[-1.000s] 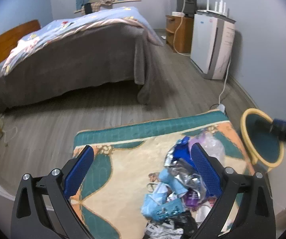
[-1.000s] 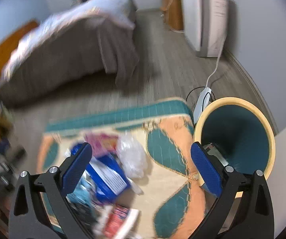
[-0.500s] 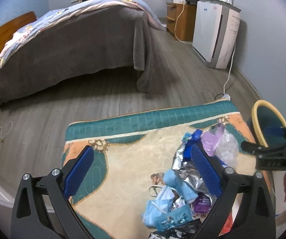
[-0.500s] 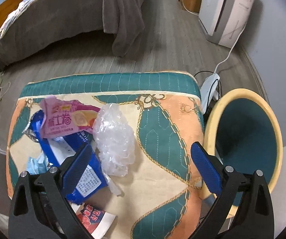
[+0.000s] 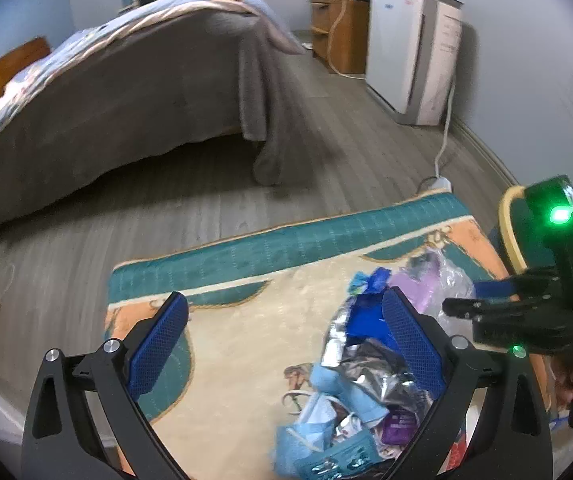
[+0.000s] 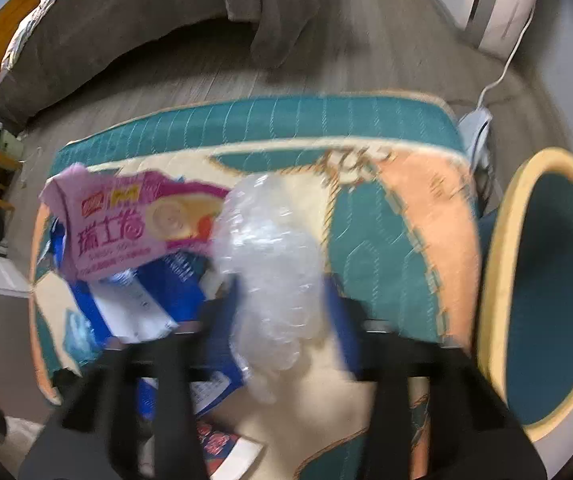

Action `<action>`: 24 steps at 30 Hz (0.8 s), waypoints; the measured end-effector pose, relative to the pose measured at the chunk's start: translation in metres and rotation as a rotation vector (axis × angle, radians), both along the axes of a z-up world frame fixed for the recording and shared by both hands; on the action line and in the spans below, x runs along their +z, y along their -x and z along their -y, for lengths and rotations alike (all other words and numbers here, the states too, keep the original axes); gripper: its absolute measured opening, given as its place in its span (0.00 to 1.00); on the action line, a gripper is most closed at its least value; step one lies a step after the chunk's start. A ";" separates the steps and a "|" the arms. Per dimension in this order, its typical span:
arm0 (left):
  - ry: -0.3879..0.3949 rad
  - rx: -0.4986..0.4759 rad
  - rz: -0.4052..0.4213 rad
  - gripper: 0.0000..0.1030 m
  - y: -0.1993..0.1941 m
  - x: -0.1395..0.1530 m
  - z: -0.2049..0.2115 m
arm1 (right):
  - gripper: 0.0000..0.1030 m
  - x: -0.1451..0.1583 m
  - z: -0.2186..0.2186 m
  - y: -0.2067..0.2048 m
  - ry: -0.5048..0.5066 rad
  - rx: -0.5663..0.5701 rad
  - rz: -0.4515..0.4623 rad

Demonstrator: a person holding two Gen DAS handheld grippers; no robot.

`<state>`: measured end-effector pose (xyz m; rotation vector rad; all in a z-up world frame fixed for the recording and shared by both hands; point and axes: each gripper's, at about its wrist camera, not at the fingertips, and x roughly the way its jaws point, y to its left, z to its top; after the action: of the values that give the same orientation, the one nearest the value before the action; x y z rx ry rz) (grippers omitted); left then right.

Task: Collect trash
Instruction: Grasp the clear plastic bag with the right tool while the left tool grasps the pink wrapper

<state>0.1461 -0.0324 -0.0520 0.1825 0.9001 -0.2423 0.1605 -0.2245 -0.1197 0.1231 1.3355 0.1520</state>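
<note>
A: Right wrist view first, biggest thing down: the quilted teal, peach and cream rug lies on the grey floor, and the round teal bin with a yellow rim stands just off its right edge. How far along is the collecting?

B: Barely, I'd judge. What shows of the bin's inside looks bare, while the heap of wrappers sits on the rug: a pink snack packet, blue and white packets, silver foil.

A: And the right gripper?

B: Its blue jaws are closing around the crumpled clear plastic bag. The bag stands between them, its lower half in the gap; blur keeps me from saying the pads press it yet.

A: The left gripper?

B: Wide open, holding nothing, hanging above the heap with its right finger over the foil. Nearly everything is left to do, the clear bag likely first
</note>
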 end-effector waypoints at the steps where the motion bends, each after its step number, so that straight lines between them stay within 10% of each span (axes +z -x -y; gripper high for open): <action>1: 0.003 -0.011 -0.003 0.94 0.001 0.000 0.003 | 0.21 0.001 0.000 0.000 -0.013 -0.002 -0.004; 7: 0.086 -0.118 -0.049 0.90 0.004 -0.005 0.030 | 0.16 0.027 0.011 0.007 -0.001 -0.018 0.041; 13: 0.042 -0.190 -0.077 0.65 0.000 -0.021 0.065 | 0.16 0.038 0.036 0.017 -0.030 -0.083 0.055; 18: -0.033 -0.216 -0.078 0.09 0.003 -0.033 0.077 | 0.16 0.042 0.047 0.027 -0.035 -0.100 0.047; 24: 0.024 -0.216 0.010 0.08 0.020 -0.003 0.068 | 0.16 0.054 0.051 0.032 -0.044 -0.103 0.081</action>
<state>0.1258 -0.1008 -0.0549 0.2590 0.8678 -0.4527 0.1281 -0.2752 -0.0659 0.2203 1.2422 0.0977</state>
